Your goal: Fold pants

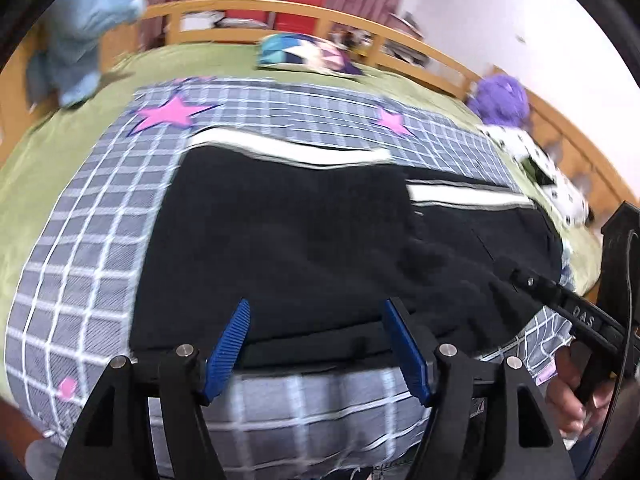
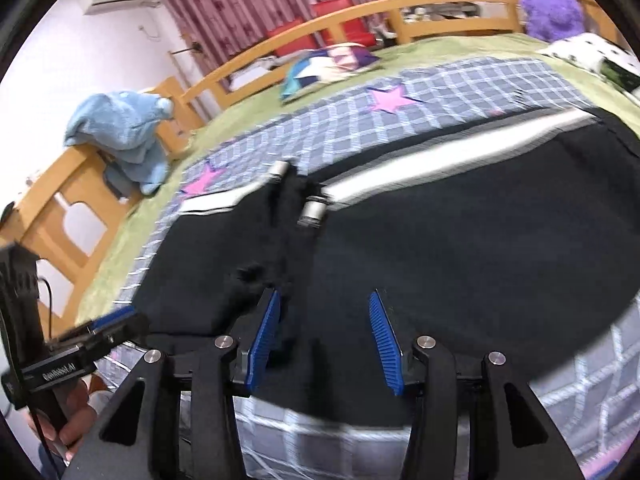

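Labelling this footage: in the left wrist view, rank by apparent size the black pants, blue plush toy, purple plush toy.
1. Black pants, by far.
2. Blue plush toy.
3. Purple plush toy.
Both toys lie further away, so true sizes are unsure.

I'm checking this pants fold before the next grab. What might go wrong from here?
1. Both grippers, left and right, stand open at the near edge of the pants, nothing pinched; closing could also catch the checked blanket underneath.
2. The drawstring tips lie loose on top and may get folded inside or snag.
3. The white side stripe looks wavy, so the layers may be misaligned.
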Demonstrator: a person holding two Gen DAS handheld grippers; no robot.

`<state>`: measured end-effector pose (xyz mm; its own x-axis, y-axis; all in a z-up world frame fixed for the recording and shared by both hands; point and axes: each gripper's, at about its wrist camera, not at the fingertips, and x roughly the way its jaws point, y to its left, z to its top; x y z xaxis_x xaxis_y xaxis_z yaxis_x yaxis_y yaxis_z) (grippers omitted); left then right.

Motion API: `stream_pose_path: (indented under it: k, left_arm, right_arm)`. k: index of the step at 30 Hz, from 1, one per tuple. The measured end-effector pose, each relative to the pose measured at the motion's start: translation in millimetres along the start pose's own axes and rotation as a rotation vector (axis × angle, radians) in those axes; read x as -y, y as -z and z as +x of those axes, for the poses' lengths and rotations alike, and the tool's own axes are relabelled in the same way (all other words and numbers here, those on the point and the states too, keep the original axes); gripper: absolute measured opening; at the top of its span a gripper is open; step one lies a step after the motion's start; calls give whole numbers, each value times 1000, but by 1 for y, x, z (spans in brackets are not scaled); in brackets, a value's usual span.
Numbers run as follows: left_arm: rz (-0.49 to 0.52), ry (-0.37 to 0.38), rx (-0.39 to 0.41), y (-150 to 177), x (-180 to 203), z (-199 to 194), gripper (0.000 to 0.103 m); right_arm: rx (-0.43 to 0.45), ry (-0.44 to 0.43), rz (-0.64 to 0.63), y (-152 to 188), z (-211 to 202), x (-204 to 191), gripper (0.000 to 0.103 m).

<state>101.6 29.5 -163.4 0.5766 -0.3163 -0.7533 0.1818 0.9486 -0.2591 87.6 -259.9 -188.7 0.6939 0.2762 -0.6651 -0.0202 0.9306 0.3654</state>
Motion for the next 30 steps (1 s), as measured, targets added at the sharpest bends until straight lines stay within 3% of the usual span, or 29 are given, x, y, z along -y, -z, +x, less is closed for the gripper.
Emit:
stream_pose_path:
  k: [8, 9, 10, 11, 13, 15, 17, 19, 22, 23, 25, 27, 29, 30]
  left_arm:
    - [-219, 31, 15, 15, -72, -9, 67]
    - [-228, 34, 16, 14, -77, -8, 67]
    - [-237, 38, 18, 14, -80, -8, 67]
    - [-242, 41, 19, 14, -82, -8, 67]
    - [-249, 51, 23, 13, -87, -10, 67]
    - [-257, 62, 30, 14, -94, -12, 67]
    - [-265, 76, 30, 14, -97, -12, 67]
    - [-281, 90, 28, 13, -100, -9, 67]
    - [-294, 101, 12, 12, -103, -4, 67]
    - [-295, 101, 7, 12, -102, -3, 67]
    - [-288, 103, 11, 13, -103, -6, 67]
    - [-277, 90, 20, 14, -104, -10, 67]
    - [-284, 81, 22, 13, -107, -11, 67]
    - [-292, 82, 20, 13, -108, -11, 67]
  right_arm:
    - [-82, 9, -176, -4, 61, -61, 44]
    - [-107, 35, -195, -2, 72, -66, 38]
    - [-110, 57, -217, 0, 77, -70, 20]
    - [-106, 68, -248, 1, 78, -74, 19]
    - [-43, 45, -267, -2, 58, -76, 18]
    - [31, -37, -171, -10, 21, -63, 17]
    - [42, -41, -135, -7, 5, -57, 17]
    - [-2, -18, -166, 5, 9, -58, 19]
    - [-153, 40, -201, 29, 48, -57, 20]
    - [-165, 42, -200, 34, 53, -56, 20]
    - [-151, 21, -212, 30, 48, -54, 25]
    - [-129, -3, -201, 21, 37, -52, 39]
    - [-67, -11, -184, 6, 30, -48, 60]
    - [-43, -17, -180, -2, 29, -46, 63]
